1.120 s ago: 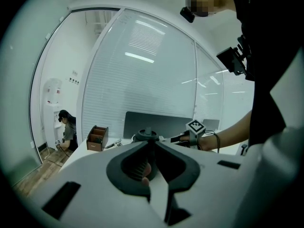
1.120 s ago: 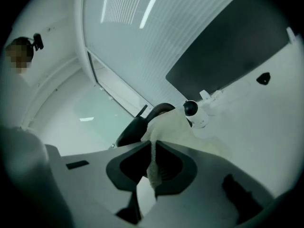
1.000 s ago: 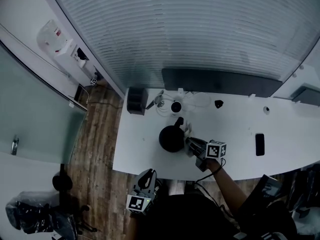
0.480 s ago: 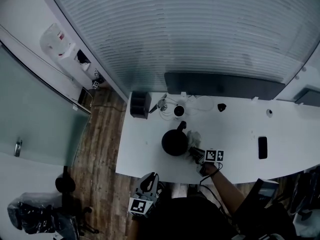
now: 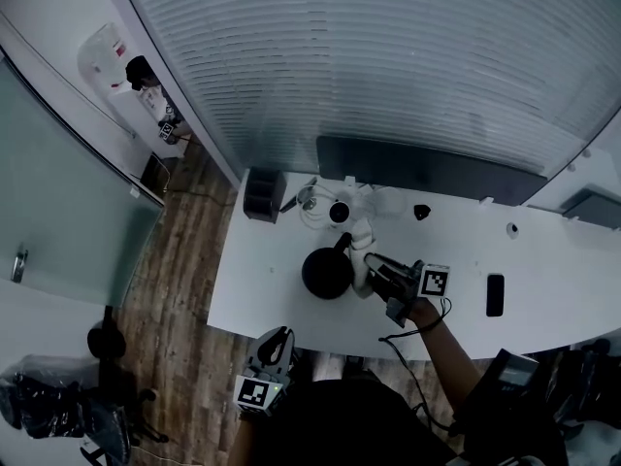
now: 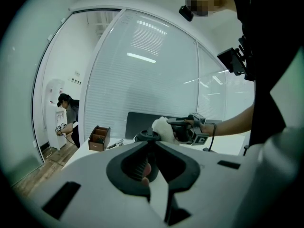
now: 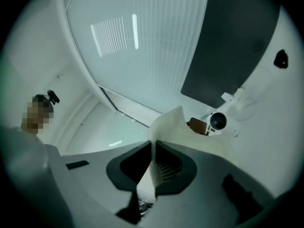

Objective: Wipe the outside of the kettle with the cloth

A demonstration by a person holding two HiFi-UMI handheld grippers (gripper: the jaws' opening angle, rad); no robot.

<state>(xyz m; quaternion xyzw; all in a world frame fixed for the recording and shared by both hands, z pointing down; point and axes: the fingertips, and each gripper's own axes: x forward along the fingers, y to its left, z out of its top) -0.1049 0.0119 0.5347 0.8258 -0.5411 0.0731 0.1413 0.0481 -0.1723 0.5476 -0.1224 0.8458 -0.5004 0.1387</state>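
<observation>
Desktop (image 5: pixel 262 284) is spreading white below me, and the black kettle (image 5: pixel 327 272) is standing on it, toward the front edge. I am holding my right gripper (image 5: pixel 373 262) just beside the kettle's right side, its jaws clamping the white cloth (image 5: pixel 361 243), which is bunching up against the kettle. My left gripper (image 5: pixel 279 336) is hanging in front of the desk's edge, its jaws pressing together on nothing.
</observation>
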